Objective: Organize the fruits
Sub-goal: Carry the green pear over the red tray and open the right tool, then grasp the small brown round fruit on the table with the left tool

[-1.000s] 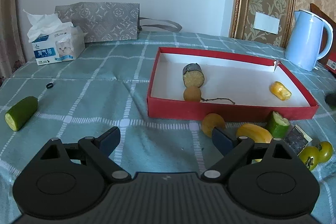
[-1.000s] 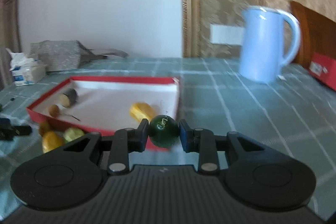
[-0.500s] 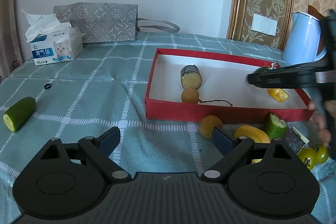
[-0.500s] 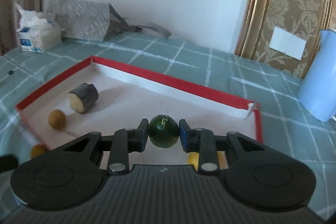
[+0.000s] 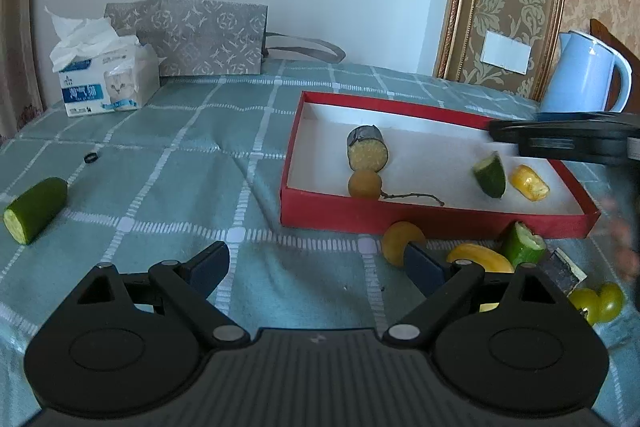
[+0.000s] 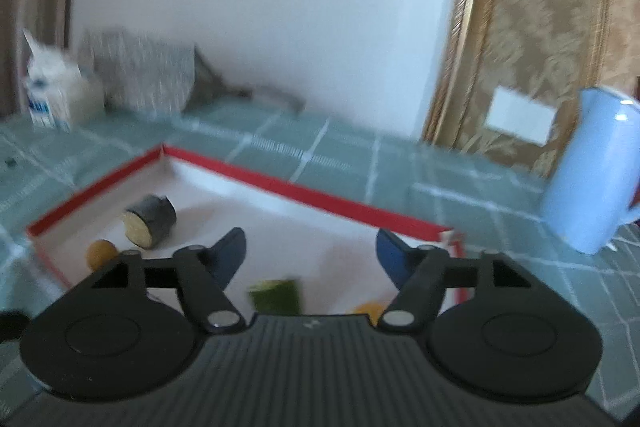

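Observation:
A red box (image 5: 400, 217) with a white floor lies on the checked cloth. Inside it are a dark-skinned yellow cut piece (image 5: 367, 153), a round brown fruit (image 5: 364, 183), a yellow piece (image 5: 529, 182) and a green cucumber piece (image 5: 490, 174), which has just dropped from my right gripper (image 6: 311, 249). Those jaws are opening with nothing between them; the green piece (image 6: 276, 295) shows blurred below them. My left gripper (image 5: 316, 263) is open over the cloth, short of a round yellow fruit (image 5: 400, 241).
In front of the box lie a yellow fruit (image 5: 478, 257), a green cucumber stub (image 5: 522, 247), a dark block (image 5: 562, 269) and two green-yellow small fruits (image 5: 598, 303). Another cucumber piece (image 5: 34, 209) lies far left. Tissue box (image 5: 102, 83), grey bag (image 5: 200, 37) and blue kettle (image 5: 580, 75) stand behind.
My right gripper carried the green piece leftward over the box, then its jaws spread and the piece dropped onto the box floor. The left gripper stayed still.

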`<move>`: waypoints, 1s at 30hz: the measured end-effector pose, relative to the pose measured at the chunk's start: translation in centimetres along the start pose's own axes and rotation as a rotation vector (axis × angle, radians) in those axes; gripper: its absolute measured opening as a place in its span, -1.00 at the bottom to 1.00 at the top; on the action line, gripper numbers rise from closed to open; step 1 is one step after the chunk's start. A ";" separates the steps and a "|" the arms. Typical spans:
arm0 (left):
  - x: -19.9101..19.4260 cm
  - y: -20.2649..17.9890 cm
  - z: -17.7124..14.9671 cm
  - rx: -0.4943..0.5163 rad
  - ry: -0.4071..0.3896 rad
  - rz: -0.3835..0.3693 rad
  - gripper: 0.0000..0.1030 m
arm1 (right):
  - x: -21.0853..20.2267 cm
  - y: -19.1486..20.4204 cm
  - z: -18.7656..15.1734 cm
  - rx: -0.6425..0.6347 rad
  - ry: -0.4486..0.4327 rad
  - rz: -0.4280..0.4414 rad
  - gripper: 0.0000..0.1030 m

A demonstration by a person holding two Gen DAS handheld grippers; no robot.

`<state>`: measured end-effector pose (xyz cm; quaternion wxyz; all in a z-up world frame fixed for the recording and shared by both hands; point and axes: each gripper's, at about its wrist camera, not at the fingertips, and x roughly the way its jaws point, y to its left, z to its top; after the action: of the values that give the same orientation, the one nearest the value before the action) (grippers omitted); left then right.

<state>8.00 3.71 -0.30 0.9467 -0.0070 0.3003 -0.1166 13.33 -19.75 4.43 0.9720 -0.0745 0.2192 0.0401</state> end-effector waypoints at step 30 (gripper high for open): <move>0.3 -3.2 -0.4 0.162 -0.068 0.083 0.84 | -10.4 -6.1 -8.7 0.270 -0.087 -0.042 0.65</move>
<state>7.32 0.60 -0.48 0.9578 0.0780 0.2578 -0.1007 0.98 -27.65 1.98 0.9824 0.0540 0.1787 -0.0071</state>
